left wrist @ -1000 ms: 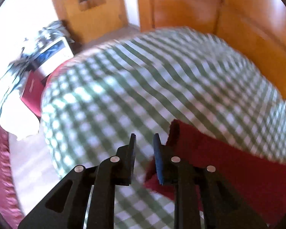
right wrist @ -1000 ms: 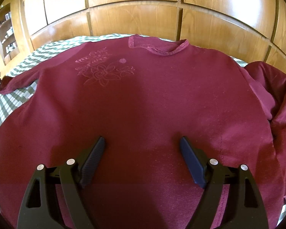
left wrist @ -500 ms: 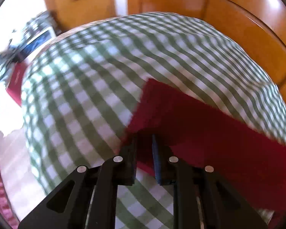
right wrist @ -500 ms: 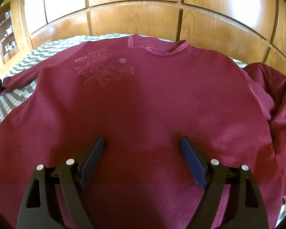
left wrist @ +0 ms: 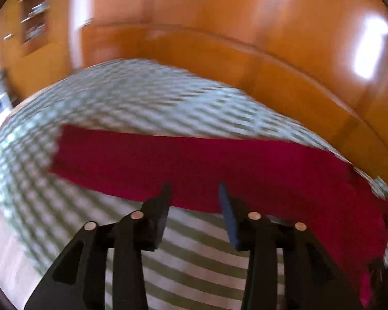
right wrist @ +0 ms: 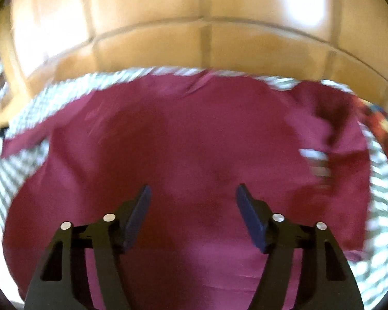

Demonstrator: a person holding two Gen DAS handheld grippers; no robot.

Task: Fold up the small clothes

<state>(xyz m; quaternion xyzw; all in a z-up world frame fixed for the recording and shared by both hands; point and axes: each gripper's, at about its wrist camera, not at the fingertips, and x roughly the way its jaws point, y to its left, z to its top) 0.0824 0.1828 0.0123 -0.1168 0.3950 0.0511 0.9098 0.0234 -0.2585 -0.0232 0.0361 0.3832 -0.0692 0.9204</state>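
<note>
Still laying out the maroon shirt flat on the bed: left gripper opening, right gripper closing, both empty, so next grab a sleeve to fold in.

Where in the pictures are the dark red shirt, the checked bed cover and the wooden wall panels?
dark red shirt [right wrist: 194,134]: right wrist view, middle of its flat front.
checked bed cover [left wrist: 142,95]: left wrist view, bare part beyond the shirt's sleeve.
wooden wall panels [right wrist: 152,49]: right wrist view, a lower panel behind the bed.
</note>
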